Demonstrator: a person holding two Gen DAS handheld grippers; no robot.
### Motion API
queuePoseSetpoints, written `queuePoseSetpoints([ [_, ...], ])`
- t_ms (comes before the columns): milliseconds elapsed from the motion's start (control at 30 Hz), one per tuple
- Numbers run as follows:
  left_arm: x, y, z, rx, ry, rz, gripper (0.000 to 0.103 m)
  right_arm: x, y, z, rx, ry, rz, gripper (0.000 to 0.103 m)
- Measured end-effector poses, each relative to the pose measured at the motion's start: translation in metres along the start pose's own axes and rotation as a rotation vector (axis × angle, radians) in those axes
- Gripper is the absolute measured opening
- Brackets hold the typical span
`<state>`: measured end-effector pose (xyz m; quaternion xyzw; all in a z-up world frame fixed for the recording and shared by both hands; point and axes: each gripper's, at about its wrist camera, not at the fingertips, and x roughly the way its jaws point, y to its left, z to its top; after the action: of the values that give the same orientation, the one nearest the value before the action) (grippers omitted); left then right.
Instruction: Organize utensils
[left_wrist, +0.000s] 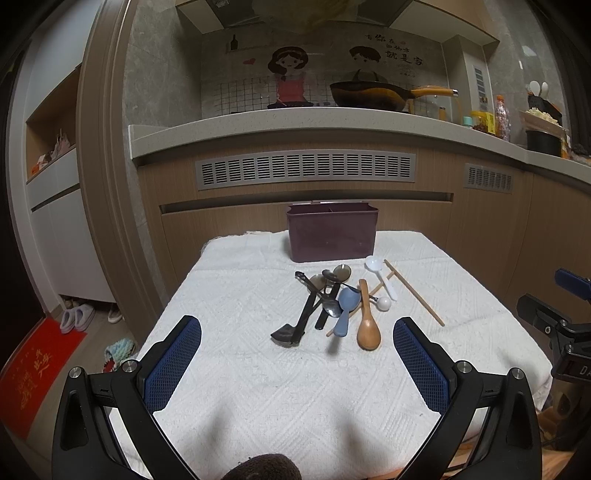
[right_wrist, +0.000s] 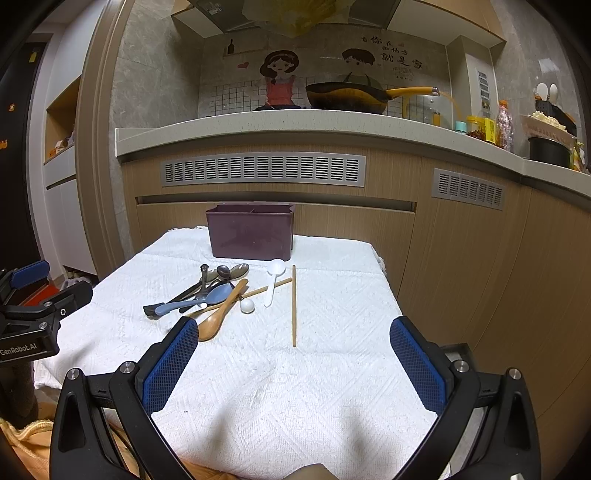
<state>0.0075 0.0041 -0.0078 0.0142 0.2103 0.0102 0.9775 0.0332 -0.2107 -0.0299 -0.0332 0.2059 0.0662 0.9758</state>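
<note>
- Lying in a tangled heap on the white textured cloth (left_wrist: 258, 387), just near of the holder: dark metal spoons (left_wrist: 332, 280), a black-handled tool (left_wrist: 301, 325), a blue-grey plastic spoon (left_wrist: 345, 308) and a wooden spoon (left_wrist: 367, 325), overlapping one another.
- Resting at the right edge of the heap: a white plastic spoon (left_wrist: 380, 275) and a small white ball-ended piece (left_wrist: 384, 303), with one chopstick (left_wrist: 373, 290) crossing under the pile.
- Lying apart to the right, alone on the cloth: a second chopstick (right_wrist: 294, 306), running near to far.
- Standing upright at the far edge of the cloth: a dark maroon utensil holder (left_wrist: 332, 232), its inner divider showing at the rim, nothing sticking out above it.
- Hovering near of the heap, spread wide and gripping nothing: the left gripper (left_wrist: 297, 365), blue pads facing each other.
- Hovering to the right, likewise released and empty: the right gripper (right_wrist: 293, 363), the lone chopstick lying between its fingers in its own view.
- Spanning the background: a kitchen counter (left_wrist: 295, 122) bearing a black wok (left_wrist: 369, 94) with an orange handle, vent grilles in the wooden cabinet front below.
</note>
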Motion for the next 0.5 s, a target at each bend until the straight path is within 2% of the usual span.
queuePoseSetpoints([
  [500, 0.012, -0.001, 0.011, 0.009, 0.026, -0.008, 0.103, 0.008, -0.001, 0.008, -0.017, 0.013, 0.000, 0.103],
])
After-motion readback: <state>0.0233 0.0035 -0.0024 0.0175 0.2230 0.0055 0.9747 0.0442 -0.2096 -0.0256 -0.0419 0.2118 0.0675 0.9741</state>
